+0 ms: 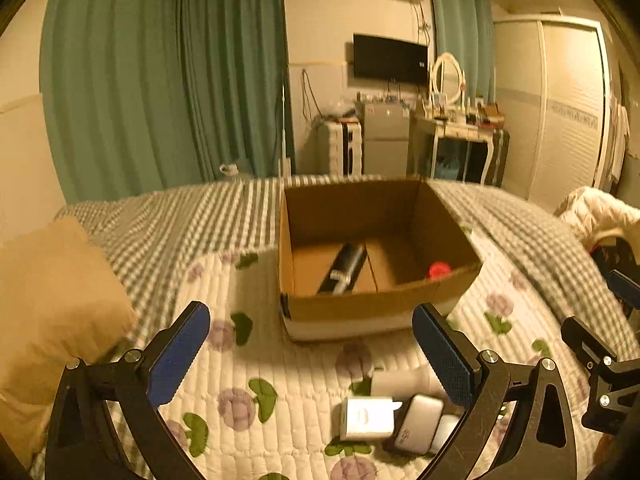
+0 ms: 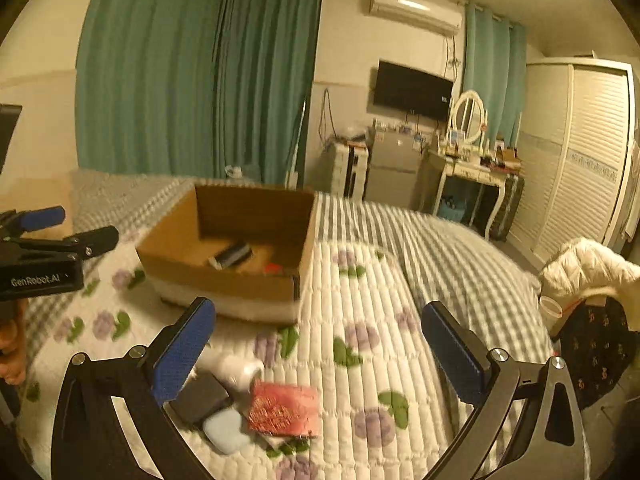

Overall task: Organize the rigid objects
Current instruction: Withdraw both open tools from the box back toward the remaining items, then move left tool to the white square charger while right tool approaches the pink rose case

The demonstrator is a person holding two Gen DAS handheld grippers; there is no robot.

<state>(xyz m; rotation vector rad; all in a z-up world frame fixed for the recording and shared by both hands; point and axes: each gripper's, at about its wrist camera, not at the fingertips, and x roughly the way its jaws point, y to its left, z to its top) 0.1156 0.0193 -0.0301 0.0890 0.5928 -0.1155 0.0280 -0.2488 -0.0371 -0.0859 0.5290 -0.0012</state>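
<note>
Hovering fingers: both grippers hang spread wide and empty above the bed; the left gripper [image 1: 311,354] carries nothing between its blue pads, and the right gripper [image 2: 318,354] is equally bare, which suggests each is lined up for a fresh pick.
Nearest cluster, left view: a white rectangular plastic box [image 1: 369,418], a silver-white rounded case on a dark base [image 1: 416,426] and a white cylindrical bottle [image 1: 404,380] lie touching one another on the white quilted floral bedspread [image 1: 280,364], low and towards the right finger, probably gathered there as the unsorted pile.
Nearest cluster, right view: a black flat square case [image 2: 200,398], a pale blue rounded case [image 2: 224,430], a red patterned flat packet [image 2: 285,408] and a blurred white rounded object [image 2: 236,370] sit packed together just beside the left finger.
Middle ground: the open brown cardboard box [image 1: 352,306] rests on the bedspread beyond the piles, its open top facing up to receive items.
Box contents: a black cylindrical object with a silver band [image 1: 344,268] lies slanted on the floor of the box; a small red object [image 1: 440,270] sits at its near right corner, apart from the cylinder.
Judgement: sorting seems partly done.
Far: teal curtains [image 1: 160,80] hang behind the bed.
</note>
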